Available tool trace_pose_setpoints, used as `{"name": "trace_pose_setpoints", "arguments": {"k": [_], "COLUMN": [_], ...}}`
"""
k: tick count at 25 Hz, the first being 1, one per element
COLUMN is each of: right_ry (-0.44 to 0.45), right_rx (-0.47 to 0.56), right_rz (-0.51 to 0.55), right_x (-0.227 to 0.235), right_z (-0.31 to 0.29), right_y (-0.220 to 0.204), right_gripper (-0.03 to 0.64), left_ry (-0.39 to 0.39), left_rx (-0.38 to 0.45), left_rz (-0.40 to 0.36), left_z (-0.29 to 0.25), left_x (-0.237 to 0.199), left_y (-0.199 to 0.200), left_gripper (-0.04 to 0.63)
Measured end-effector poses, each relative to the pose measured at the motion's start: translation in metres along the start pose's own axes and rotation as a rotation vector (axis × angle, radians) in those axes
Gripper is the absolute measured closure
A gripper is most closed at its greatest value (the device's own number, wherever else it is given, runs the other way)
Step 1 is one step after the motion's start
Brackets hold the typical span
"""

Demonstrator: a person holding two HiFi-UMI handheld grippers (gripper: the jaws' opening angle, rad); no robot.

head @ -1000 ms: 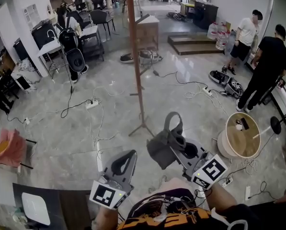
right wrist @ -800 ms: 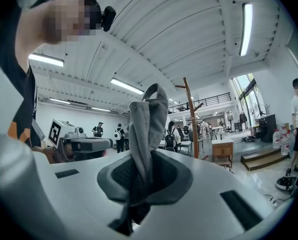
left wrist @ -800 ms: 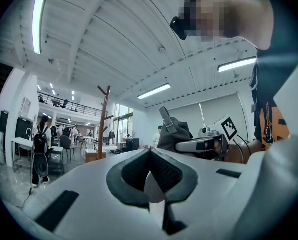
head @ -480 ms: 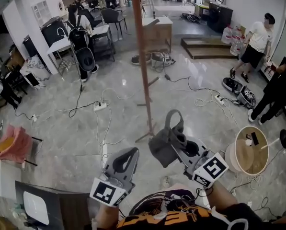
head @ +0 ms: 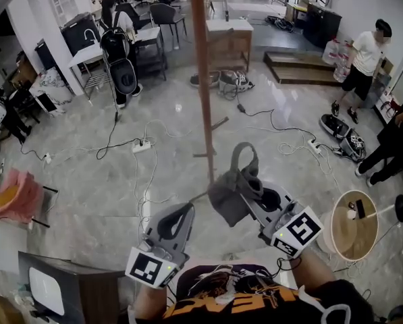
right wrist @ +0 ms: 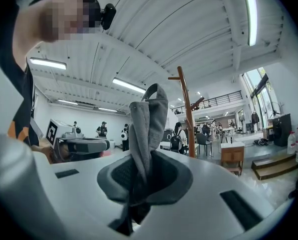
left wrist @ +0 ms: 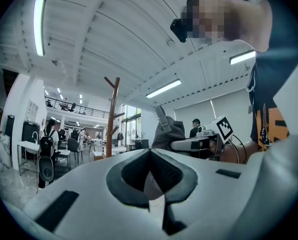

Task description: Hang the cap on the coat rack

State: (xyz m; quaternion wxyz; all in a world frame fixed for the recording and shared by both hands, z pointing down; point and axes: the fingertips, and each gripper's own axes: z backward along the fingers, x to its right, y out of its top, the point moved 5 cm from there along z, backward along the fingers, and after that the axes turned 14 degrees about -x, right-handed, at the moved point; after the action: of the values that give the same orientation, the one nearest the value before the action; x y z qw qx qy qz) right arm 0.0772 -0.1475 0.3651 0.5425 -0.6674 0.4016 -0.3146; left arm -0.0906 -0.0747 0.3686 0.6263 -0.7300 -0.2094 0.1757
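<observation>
We count two grippers: left gripper [head: 183, 212], right gripper [head: 250, 189]. One grey cap [head: 227, 200]. One wooden coat rack [head: 202, 79], upper centre. Three bystanders: bystander in white [head: 365, 54] upper right, bystander in black [head: 394, 150] right edge, bystander with backpack [head: 113, 41] upper left. One round table [head: 354, 225], lower right.

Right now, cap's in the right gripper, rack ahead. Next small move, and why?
Probably carry the right gripper forward and up toward the coat rack. Its fingers are shut on the cap, but the rack stands apart ahead of it, and in the right gripper view the pegs sit higher than the cap. Nothing is hung yet.
</observation>
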Motion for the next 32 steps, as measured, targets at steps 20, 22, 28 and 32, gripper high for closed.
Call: {"name": "trace_pose_setpoints", "arguments": {"k": [20,22,28,32], "right_ry": [-0.102,-0.103,-0.076,-0.044], "right_rx": [-0.015,-0.020,-0.020,-0.020], "right_rz": [-0.051,-0.055,-0.053,-0.038], "right_x": [0.056,0.065,0.101,0.126], "right_z": [-0.121,-0.127,-0.137,-0.148], "right_y": [0.033,0.033,0.027,0.033], "right_gripper": [0.572,0.572,0.572,0.572], "left_ry": [-0.124,-0.119,-0.103,-0.085], "left_rx": [-0.022,-0.027,-0.022,-0.022], "left_rz": [0.025,0.019,0.037,0.010], "left_z": [-0.056,-0.064,-0.103,-0.128], "left_x": [-0.138,-0.147,-0.152,-0.159], "left_y": [0.008,0.008,0.009,0.015], "left_gripper": [0.572,0.572,0.572,0.572]}}
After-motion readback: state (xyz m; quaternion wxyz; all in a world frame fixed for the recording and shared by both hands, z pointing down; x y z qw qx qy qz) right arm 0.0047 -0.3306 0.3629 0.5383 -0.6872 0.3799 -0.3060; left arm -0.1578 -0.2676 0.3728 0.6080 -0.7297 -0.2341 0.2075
